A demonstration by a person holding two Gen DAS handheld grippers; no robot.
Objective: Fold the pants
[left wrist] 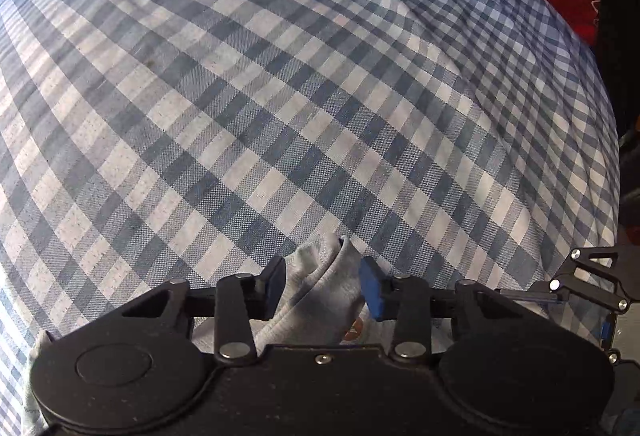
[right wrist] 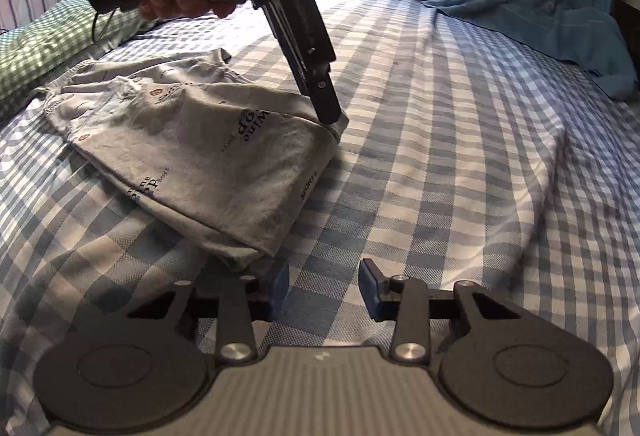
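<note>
Evidently the pants point(right wrist: 192, 140) are light, limp knit; best held at corners. My left gripper point(left wrist: 322, 286), jaws apart, straddles one; right gripper point(right wrist: 324, 290), jaws apart, holds nothing.

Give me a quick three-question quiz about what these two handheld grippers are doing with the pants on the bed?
1. True or false: the left gripper has its jaws open around a corner of the grey printed pants.
2. Which gripper has only checked bedsheet between its fingers? A left, B right.
3. Fill in: the pants lie ____ on the bed, not spread out.

Key: 1 true; 2 B; 3 folded.
</note>
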